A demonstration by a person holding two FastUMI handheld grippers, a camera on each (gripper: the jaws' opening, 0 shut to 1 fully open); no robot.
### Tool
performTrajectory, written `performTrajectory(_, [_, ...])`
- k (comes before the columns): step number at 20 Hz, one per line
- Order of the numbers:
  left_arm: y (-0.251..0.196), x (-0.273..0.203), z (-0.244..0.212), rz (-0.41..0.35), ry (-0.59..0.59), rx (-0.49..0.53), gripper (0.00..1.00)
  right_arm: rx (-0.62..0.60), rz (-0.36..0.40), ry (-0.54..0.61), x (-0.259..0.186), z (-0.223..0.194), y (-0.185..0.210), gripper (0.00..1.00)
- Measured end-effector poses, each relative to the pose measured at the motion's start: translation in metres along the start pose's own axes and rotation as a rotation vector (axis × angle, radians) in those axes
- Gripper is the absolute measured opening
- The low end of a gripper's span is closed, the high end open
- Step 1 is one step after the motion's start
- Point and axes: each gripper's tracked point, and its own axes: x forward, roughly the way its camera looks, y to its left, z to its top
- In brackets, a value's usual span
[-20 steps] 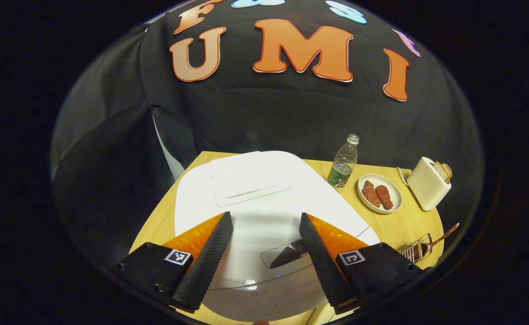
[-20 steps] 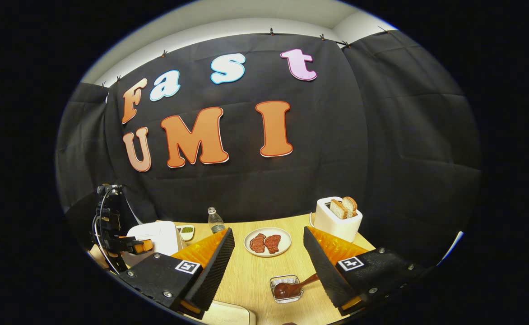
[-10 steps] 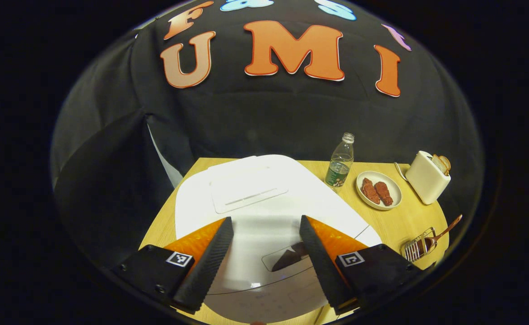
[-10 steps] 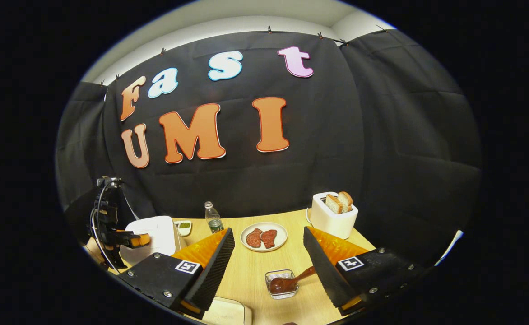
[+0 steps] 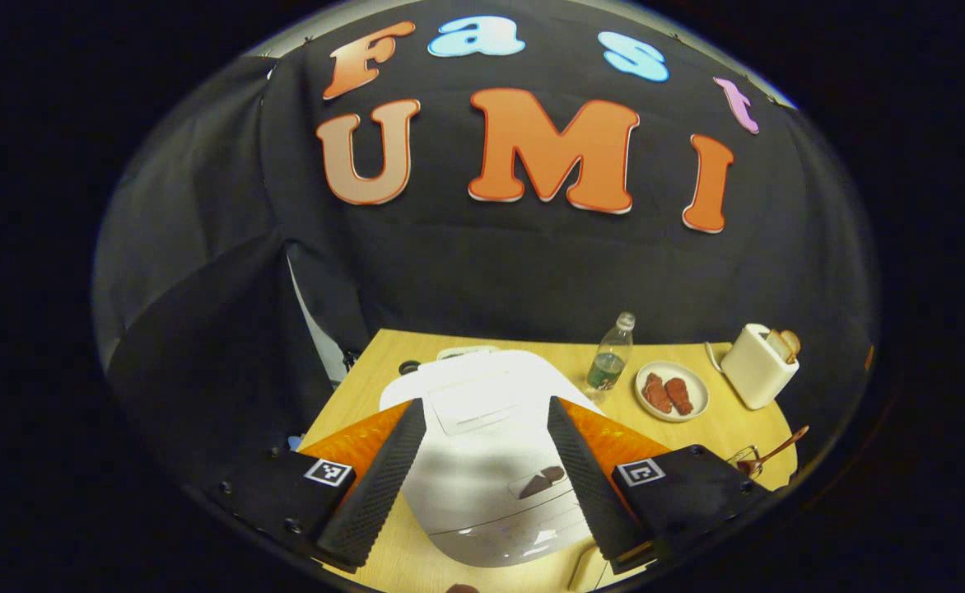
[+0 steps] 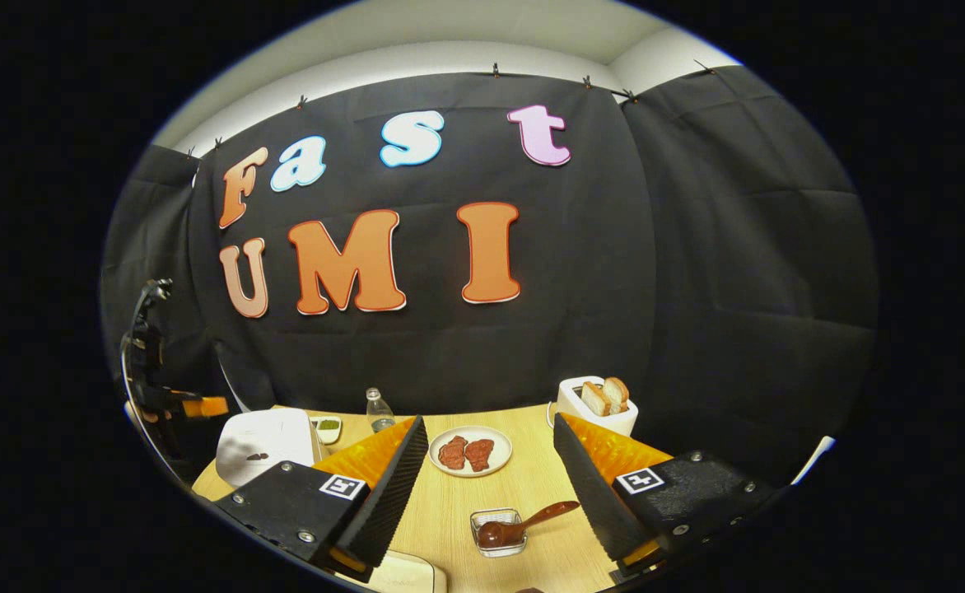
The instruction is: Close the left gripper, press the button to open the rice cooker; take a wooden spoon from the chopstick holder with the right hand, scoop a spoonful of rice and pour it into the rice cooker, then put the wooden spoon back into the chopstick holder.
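Note:
The white rice cooker (image 5: 482, 469) sits lid down on the wooden table, its dark button (image 5: 542, 482) on the front. My left gripper (image 5: 484, 405) hovers above and in front of it, open, nothing between the fingers. In the right gripper view the cooker (image 6: 264, 436) stands at the far left with the left gripper (image 6: 201, 406) raised beside it. The wooden spoon (image 6: 524, 524) lies with its bowl in the small wire chopstick holder (image 6: 495, 531), handle pointing right. My right gripper (image 6: 489, 422) is open above the table, well short of the spoon.
A water bottle (image 6: 379, 410), a plate of meat (image 6: 470, 451) and a white toaster with bread (image 6: 594, 403) line the back of the table (image 6: 532, 478). A small green-filled dish (image 6: 328, 426) stands by the cooker. A pale container's edge (image 6: 404, 575) shows at the bottom.
The left gripper has pulled up and back from the rice cooker, which now looks smaller and farther. The right gripper has drawn back a little. Both stay open; the lid stays down.

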Motion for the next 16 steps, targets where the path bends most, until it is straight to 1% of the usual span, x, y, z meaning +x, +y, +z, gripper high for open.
performTrajectory(2, [0.01,-0.028,0.042,-0.002,-0.088,-0.004,1.0,-0.019,-0.007,-0.036,-0.003,0.017,-0.003,0.95])
performTrajectory(6, [0.029,-0.087,0.094,-0.001,-0.175,-0.002,1.0,-0.032,-0.012,-0.097,-0.013,0.047,-0.007,0.95])
performTrajectory(8, [0.046,-0.116,0.115,0.018,-0.232,0.01,0.99,-0.019,-0.015,-0.121,-0.018,0.058,-0.011,0.95])
performTrajectory(10, [0.073,-0.14,0.131,0.091,-0.301,0.043,1.0,-0.015,-0.03,-0.136,-0.023,0.065,-0.018,0.95])
performTrajectory(11, [0.077,-0.154,0.136,0.11,-0.331,0.045,1.0,-0.017,-0.041,-0.142,-0.026,0.068,-0.021,0.95])
performTrajectory(13, [0.075,-0.172,0.142,0.104,-0.374,0.015,0.99,-0.027,-0.054,-0.147,-0.029,0.072,-0.025,0.95])
performTrajectory(16, [0.082,-0.188,0.147,0.117,-0.415,-0.007,0.99,-0.053,-0.073,-0.151,-0.035,0.078,-0.03,0.95])
